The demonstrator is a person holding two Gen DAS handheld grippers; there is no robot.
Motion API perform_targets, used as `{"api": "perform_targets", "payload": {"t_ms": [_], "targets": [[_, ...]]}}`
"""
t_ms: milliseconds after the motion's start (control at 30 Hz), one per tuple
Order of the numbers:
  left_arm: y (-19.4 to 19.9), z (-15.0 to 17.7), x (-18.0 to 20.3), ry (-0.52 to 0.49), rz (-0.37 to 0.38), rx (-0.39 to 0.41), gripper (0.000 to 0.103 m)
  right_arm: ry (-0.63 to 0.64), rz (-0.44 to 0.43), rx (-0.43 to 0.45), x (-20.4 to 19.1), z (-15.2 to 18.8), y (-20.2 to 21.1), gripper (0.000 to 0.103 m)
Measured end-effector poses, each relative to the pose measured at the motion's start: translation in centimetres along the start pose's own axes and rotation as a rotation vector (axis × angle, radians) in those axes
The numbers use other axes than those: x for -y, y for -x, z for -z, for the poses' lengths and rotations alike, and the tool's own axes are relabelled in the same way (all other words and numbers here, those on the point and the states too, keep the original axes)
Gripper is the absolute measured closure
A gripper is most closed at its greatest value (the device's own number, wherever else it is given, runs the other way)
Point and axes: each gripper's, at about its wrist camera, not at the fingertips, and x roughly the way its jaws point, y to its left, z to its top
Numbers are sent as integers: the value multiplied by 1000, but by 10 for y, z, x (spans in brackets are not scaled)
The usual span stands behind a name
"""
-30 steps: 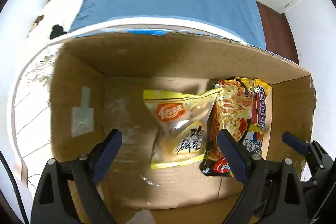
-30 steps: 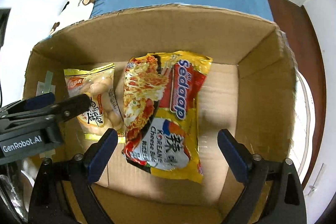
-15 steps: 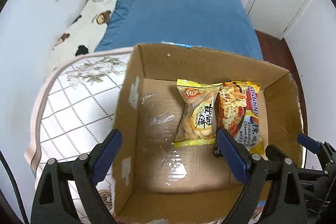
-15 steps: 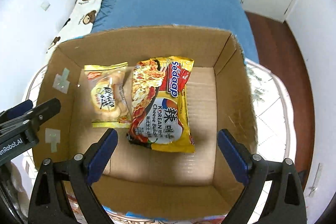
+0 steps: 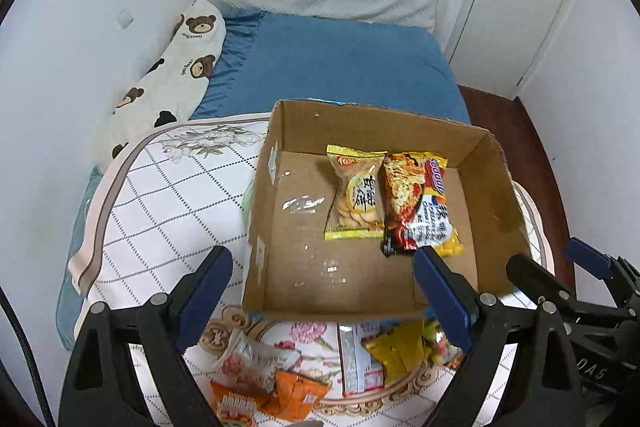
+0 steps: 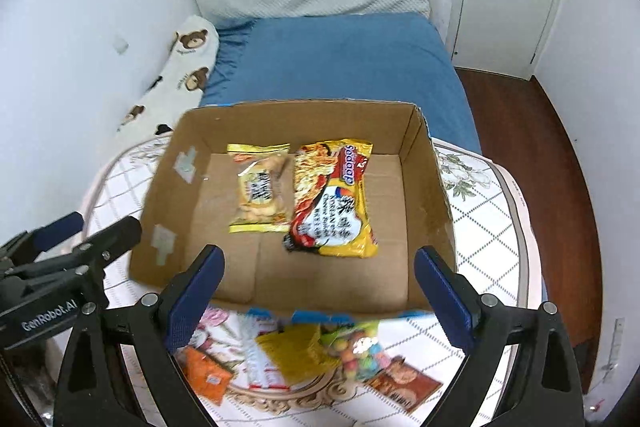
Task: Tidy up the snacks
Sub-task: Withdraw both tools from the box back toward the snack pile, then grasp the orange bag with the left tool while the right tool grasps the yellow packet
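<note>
Two packets lie flat inside the cardboard box (image 6: 424,195), side by side and touching along one edge, which suggests deliberate packing from one side, leaving bare floor toward the left wall for what is still to come. The box sits on a desk (image 5: 168,195) with a patterned white cloth, pushed up against a blue bed (image 5: 340,67). Of the packets, the noodle packet (image 6: 332,199) is the larger and lies nearer the box's right wall; the biscuit packet (image 6: 260,195) lies to its left. Loose snacks (image 6: 312,351) are heaped on the desk just in front of the box's near wall, unsorted, so the job looks barely begun.

Left gripper (image 5: 324,299) and right gripper (image 6: 318,295) both hang above the near wall, jaws spread wide with nothing between them.

Obscured: the near wall and the jaws cut off much of the loose heap, so its count cannot be given. Motion blur in the right wrist view makes several labels unreadable. Clear tape on the box floor glares.
</note>
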Motion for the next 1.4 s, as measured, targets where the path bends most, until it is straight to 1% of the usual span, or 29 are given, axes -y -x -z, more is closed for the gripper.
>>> {"api": "perform_targets", "payload": {"t_ms": [133, 200, 267, 333, 367, 400, 467, 533, 600, 667, 700, 800, 867, 900, 967, 1000, 1033, 1067, 1167, 1233, 1300, 1333, 1400], "targets": [[11, 29, -5, -10, -18, -11, 10, -32, -40, -30, 4, 27, 12, 5], [7, 51, -8, -21, -50, -32, 10, -39, -47, -64, 7, 42, 6, 5], [-1, 77, -11, -35, -71, -70, 10, -49, -49, -110, 11, 61, -7, 5], [-21, 107, -12, -62, -83, -152, 10, -68, -64, -175, 17, 82, -26, 5], [-36, 125, -12, -82, -85, -209, 10, -74, -73, -198, 19, 91, -34, 5], [-47, 138, -12, -101, -90, -246, 10, -71, -78, -219, 21, 100, -43, 5], [-73, 163, -8, -158, -123, -315, 10, -54, -83, -248, 21, 115, -58, 5], [-98, 179, -5, -202, -156, -362, 10, -23, -87, -275, 21, 127, -74, 5], [-120, 192, -3, -237, -182, -399, 10, 14, -82, -284, 18, 133, -86, 5], [-141, 199, -3, -253, -201, -440, 11, 70, -80, -291, 12, 137, -100, 6], [-151, 202, -3, -257, -203, -457, 12, 104, -78, -297, 8, 139, -108, 6], [-166, 204, -1, -257, -195, -470, 28, 189, -69, -314, -4, 141, -130, 9], [-171, 203, -1, -235, -180, -474, 48, 232, -66, -339, -12, 142, -149, 13], [-172, 203, -2, -218, -169, -478, 51, 242, -65, -347, -15, 142, -155, 16], [-171, 203, -6, -178, -161, -476, 52, 276, -48, -359, -23, 142, -168, 21], [-169, 203, -9, -147, -154, -471, 53, 280, -49, -359, -25, 142, -171, 31], [-165, 200, -13, -116, -146, -471, 55, 253, -70, -380, -25, 142, -173, 41], [-162, 199, -18, -76, -132, -478, 55, 226, -74, -405, -24, 142, -174, 41], [-158, 206, -40, 87, -61, -524, 57, 158, -87, -477, -19, 149, -171, 45], [-156, 213, -47, 150, -31, -545, 57, 103, -94, -536, -10, 160, -169, 45], [-156, 222, -51, 182, -4, -562, 57, 56, -119, -580, -3, 174, -167, 45], [-157, 225, -51, 185, -2, -565, 57, 39, -126, -599, 0, 182, -166, 45], [-164, 231, -50, 175, 1, -579, 55, 34, -122, -609, 4, 191, -166, 45]]}}
